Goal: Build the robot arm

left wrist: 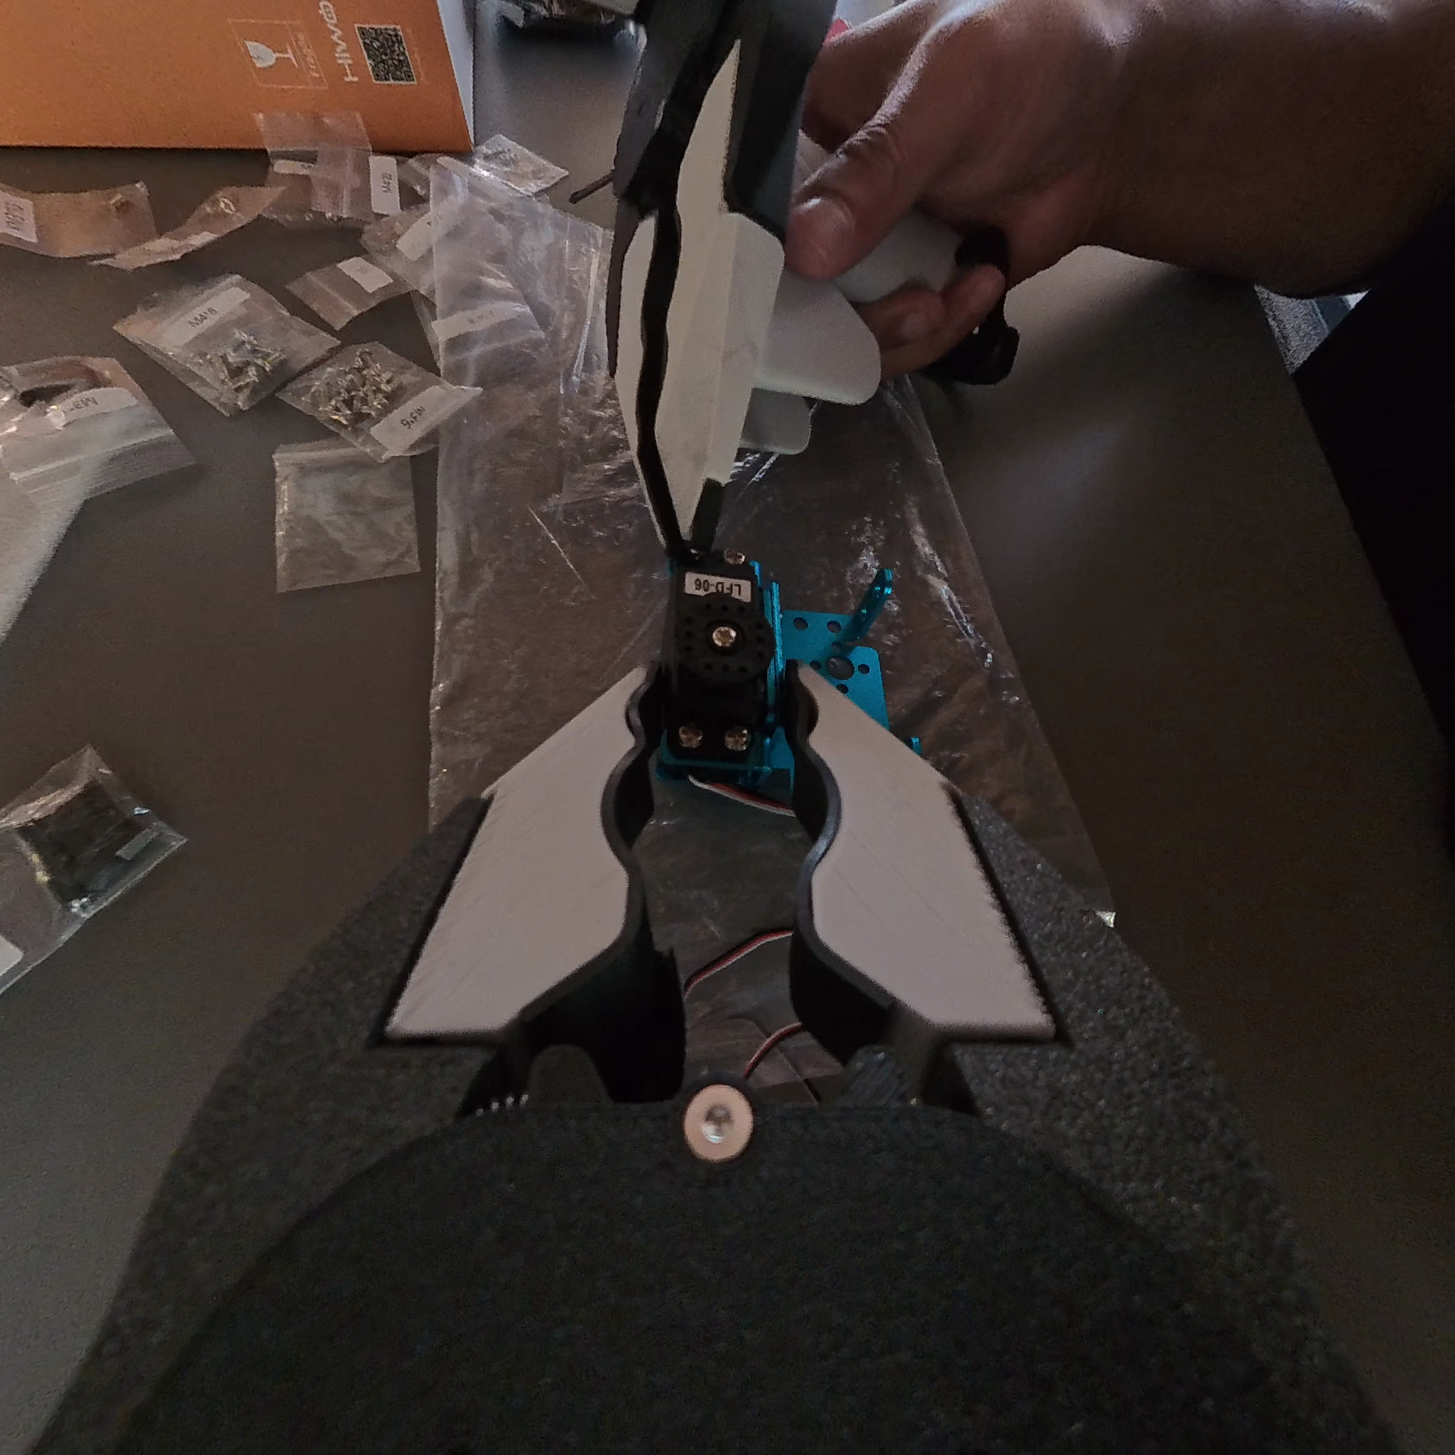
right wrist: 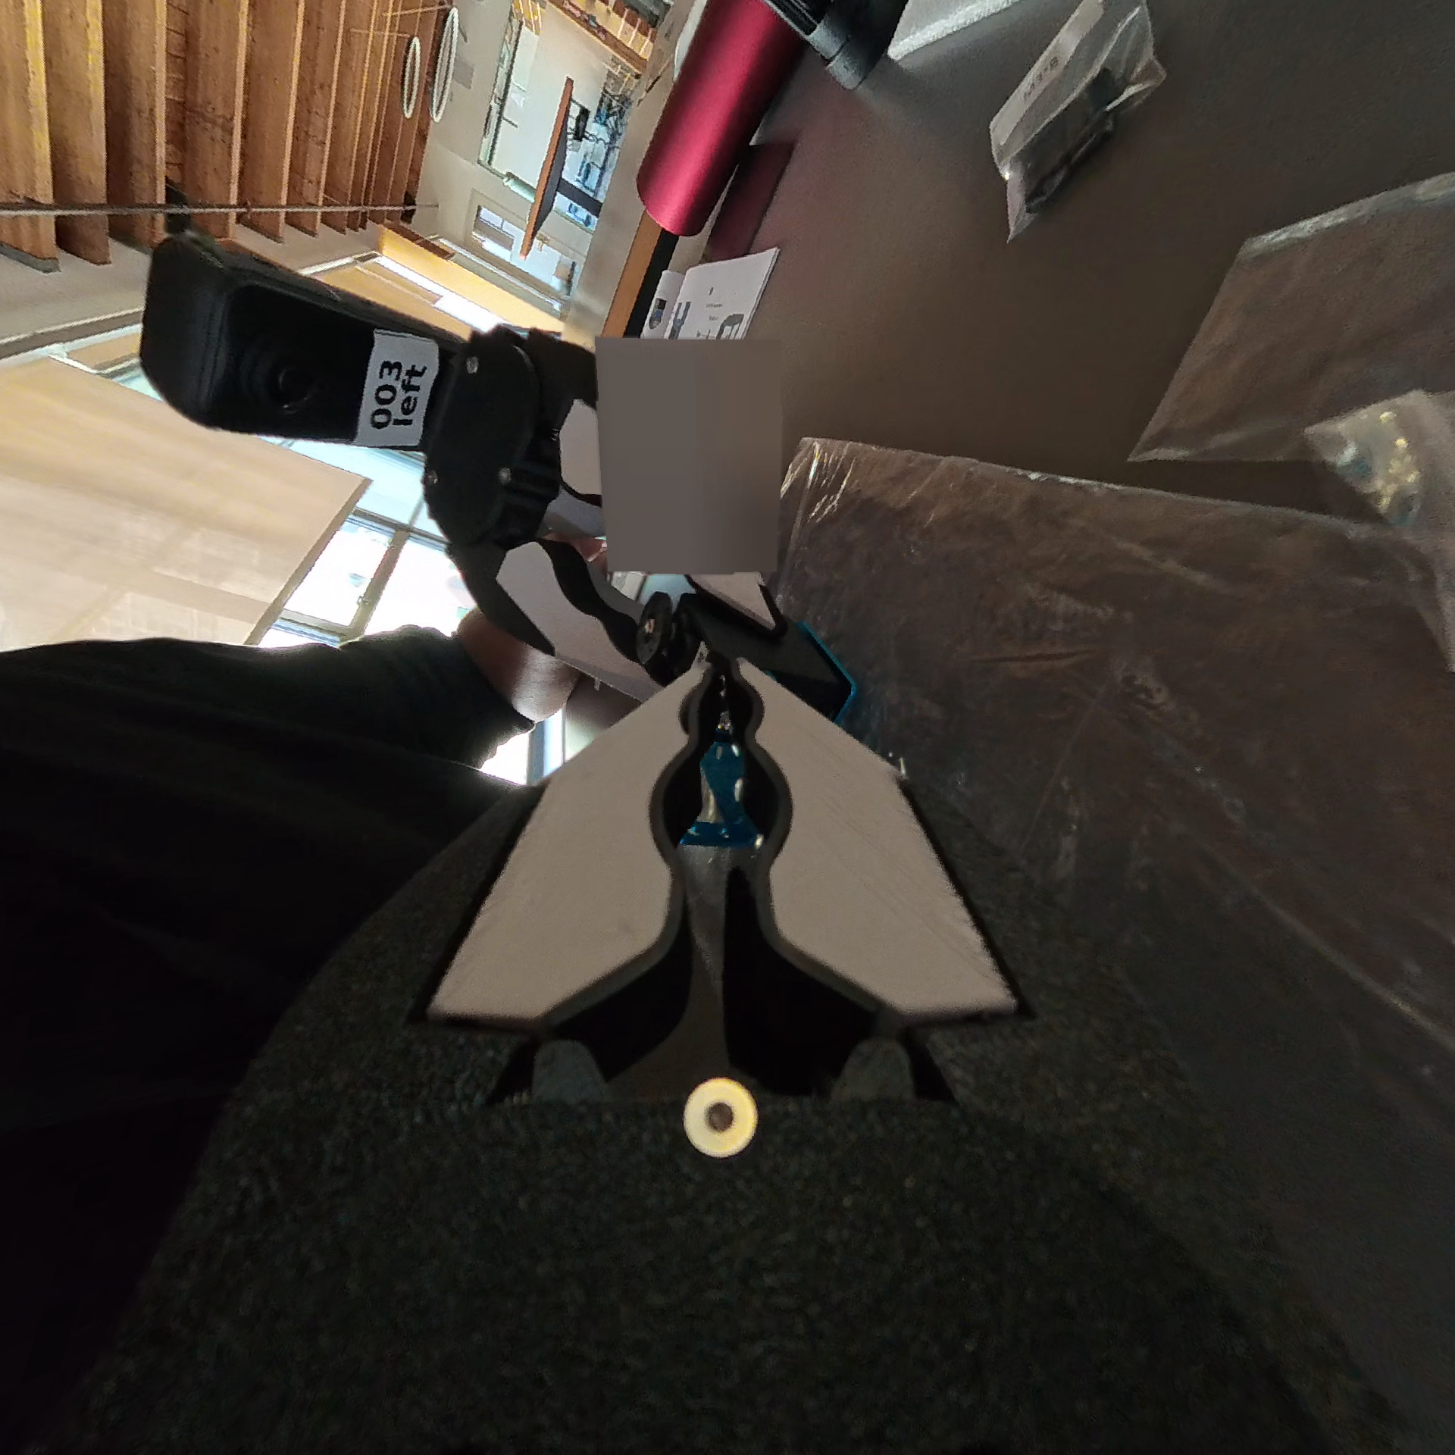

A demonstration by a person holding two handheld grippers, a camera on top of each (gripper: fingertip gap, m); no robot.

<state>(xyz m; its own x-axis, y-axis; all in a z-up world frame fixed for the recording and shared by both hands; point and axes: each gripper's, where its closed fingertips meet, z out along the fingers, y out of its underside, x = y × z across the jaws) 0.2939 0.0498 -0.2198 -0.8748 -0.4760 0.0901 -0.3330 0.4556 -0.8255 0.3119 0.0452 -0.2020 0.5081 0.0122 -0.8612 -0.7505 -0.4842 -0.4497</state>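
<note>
Left gripper (left wrist: 720, 685) clenched on black servo (left wrist: 716, 653); right gripper (left wrist: 693, 527) pinching its twelve-o'clock end, contents unclear. Opposing pulls could twist servo from blue bracket (left wrist: 834, 653).

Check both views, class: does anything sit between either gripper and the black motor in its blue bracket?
No. The left gripper already clamps the motor, and the right gripper touches its top.
</note>
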